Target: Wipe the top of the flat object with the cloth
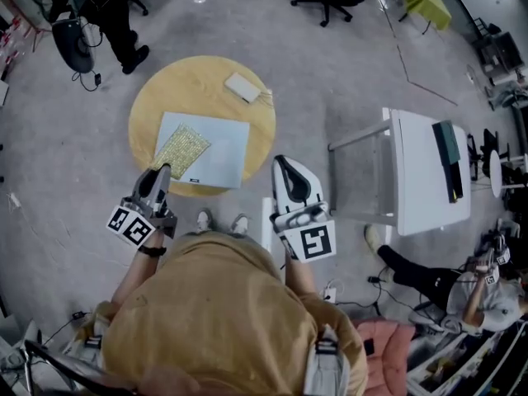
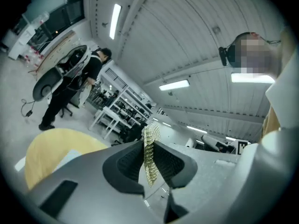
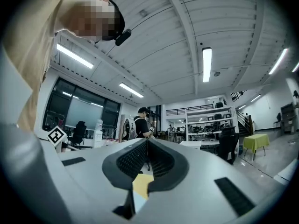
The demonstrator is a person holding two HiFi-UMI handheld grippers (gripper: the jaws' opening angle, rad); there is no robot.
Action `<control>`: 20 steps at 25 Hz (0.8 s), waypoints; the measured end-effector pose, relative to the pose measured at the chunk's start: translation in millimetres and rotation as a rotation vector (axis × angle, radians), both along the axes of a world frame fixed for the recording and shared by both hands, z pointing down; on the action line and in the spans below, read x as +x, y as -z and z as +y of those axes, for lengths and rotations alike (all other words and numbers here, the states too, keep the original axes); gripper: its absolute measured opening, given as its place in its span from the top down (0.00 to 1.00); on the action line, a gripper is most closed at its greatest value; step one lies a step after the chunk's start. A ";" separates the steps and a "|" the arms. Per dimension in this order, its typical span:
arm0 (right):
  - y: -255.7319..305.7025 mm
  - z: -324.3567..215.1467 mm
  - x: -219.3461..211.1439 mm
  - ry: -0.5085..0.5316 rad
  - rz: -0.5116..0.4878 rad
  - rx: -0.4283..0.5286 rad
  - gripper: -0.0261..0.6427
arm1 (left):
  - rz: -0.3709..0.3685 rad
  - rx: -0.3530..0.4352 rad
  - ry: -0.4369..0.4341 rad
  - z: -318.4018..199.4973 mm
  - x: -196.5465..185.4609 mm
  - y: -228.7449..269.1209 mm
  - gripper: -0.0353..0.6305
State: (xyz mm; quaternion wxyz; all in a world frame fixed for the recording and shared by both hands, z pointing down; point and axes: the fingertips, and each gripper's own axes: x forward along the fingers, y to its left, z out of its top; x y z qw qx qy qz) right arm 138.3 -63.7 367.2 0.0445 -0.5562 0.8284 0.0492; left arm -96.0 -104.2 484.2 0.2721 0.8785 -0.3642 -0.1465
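Note:
A pale blue flat board (image 1: pixel 223 151) lies on a round yellow table (image 1: pixel 148 110). A golden mesh cloth (image 1: pixel 183 146) rests on the board's left part. Its near corner reaches my left gripper (image 1: pixel 162 172), which is shut on the cloth (image 2: pixel 149 158). In the left gripper view the cloth stands up between the jaws of the left gripper (image 2: pixel 148 141), which point above the table. My right gripper (image 1: pixel 284 165) hovers off the table's right edge. In its own view the right gripper (image 3: pixel 147 141) is shut with nothing in it.
A small white block (image 1: pixel 243 87) lies at the table's far side. A white desk (image 1: pixel 425 180) with a dark green item (image 1: pixel 448 143) stands to the right. One person (image 1: pixel 462 287) sits on the floor at lower right; another (image 1: pixel 120 19) stands beyond the table.

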 end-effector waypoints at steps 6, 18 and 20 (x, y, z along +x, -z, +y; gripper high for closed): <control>-13.7 3.7 19.7 0.032 0.004 -0.047 0.96 | -0.060 -0.165 -0.011 6.4 43.6 -85.5 0.85; -28.1 12.6 61.4 0.026 0.011 -0.081 0.96 | 0.019 -0.352 -0.026 10.8 104.5 -155.7 0.85; -29.2 13.3 64.7 0.029 0.011 -0.088 0.96 | 0.031 -0.385 -0.028 11.1 113.9 -165.4 0.85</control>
